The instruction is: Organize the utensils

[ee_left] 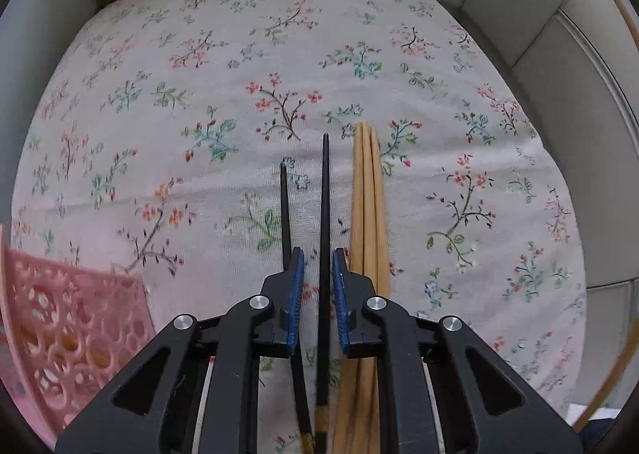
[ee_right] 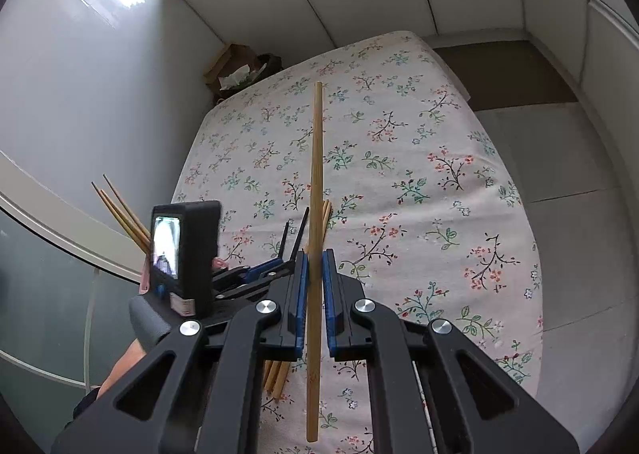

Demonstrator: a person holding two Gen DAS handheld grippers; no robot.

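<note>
Black and thin, one chopstick (ee_left: 324, 214) lay on the flowery tablecloth (ee_left: 199, 54) between my left tongs (ee_left: 318, 260), whose pads did not squeeze it. My right tongs (ee_right: 315, 266) were clenched on a bamboo chopstick (ee_right: 316, 174) above the table.

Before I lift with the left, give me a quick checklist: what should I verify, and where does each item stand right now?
1. Black chopstick between the pads of the left hand-held gripper: ok.
2. Pads pressing on it: not ok; a gap shows on one side.
3. Second black chopstick outside the jaws: ok.
4. Wooden bundle outside the jaws: ok; it lies just beside one finger.
5. Right hand-held gripper shut on the single wooden chopstick: ok.
6. Room in the pink basket: cannot tell.
</note>
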